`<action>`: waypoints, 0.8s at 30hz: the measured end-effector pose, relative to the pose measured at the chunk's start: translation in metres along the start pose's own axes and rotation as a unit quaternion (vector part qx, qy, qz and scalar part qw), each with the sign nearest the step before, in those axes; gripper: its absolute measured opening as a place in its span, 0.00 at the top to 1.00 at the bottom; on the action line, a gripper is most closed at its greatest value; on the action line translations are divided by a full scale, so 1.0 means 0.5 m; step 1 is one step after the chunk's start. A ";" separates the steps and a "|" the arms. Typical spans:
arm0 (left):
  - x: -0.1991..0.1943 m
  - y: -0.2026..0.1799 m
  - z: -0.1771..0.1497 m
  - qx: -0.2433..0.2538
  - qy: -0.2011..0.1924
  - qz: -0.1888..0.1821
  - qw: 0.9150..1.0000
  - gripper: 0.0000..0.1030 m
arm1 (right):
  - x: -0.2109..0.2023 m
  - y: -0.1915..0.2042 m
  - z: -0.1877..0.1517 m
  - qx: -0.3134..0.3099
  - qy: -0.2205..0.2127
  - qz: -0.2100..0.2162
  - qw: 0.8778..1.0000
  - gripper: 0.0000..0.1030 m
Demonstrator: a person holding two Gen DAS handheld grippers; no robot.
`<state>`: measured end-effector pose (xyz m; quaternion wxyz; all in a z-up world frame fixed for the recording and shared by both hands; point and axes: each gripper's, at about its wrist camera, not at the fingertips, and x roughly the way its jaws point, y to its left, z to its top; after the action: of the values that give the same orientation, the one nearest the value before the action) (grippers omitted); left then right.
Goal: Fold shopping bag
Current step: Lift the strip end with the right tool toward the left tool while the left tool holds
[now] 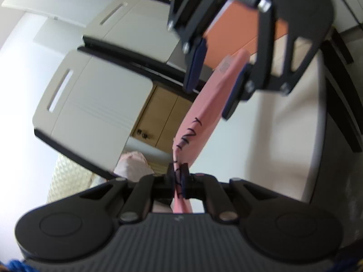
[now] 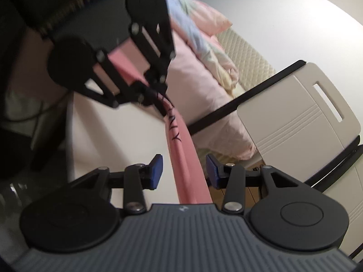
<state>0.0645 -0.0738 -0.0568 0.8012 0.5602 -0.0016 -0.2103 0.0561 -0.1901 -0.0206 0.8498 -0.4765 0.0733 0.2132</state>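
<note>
The room has a white surface (image 2: 95, 136), pale chairs (image 1: 95, 104) beside it and a bed (image 2: 199, 72) with pink covers behind. Going from left to right in the left wrist view, you see a chair back, then the pink shopping bag (image 1: 199, 117) held up in the air, then the white surface. The left gripper (image 1: 178, 176) is closed tight on one end of the bag, right on the black letters. The right gripper (image 1: 212, 86) is at the other end. Its blue pads stand apart on each side of the bag, one maybe just touching it, so it is open and not pinching. The bag already looks like a long, narrow strip, so I think some folding is done. It probably still has to be folded up shorter and put down on the surface. The right wrist view shows the gap by each blue pad (image 2: 156, 170) of the right gripper much better, with the bag running between them. It also shows the bed and a pile of soft cloth (image 2: 204, 45). The left wrist view shows a wooden cupboard (image 1: 163, 124) and an orange panel (image 1: 238, 27) that the other view does not.
</note>
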 end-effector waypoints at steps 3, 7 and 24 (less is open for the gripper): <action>-0.003 -0.017 0.001 0.024 -0.014 0.002 1.000 0.94 | 0.018 0.006 0.001 -0.001 0.014 0.008 1.000 0.57; -0.009 -0.033 0.006 0.038 -0.032 -0.005 0.999 0.94 | 0.033 0.019 0.006 0.005 0.019 0.025 0.999 0.58; 0.018 0.066 0.035 -0.129 -0.047 -0.026 0.990 0.47 | 0.053 -0.135 0.007 0.375 -0.013 0.006 0.927 0.83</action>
<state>0.0795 -0.0829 -0.0229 0.8602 0.4415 0.0026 -0.2550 0.1090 -0.2100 0.0251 0.9662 -0.1195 0.1392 0.1813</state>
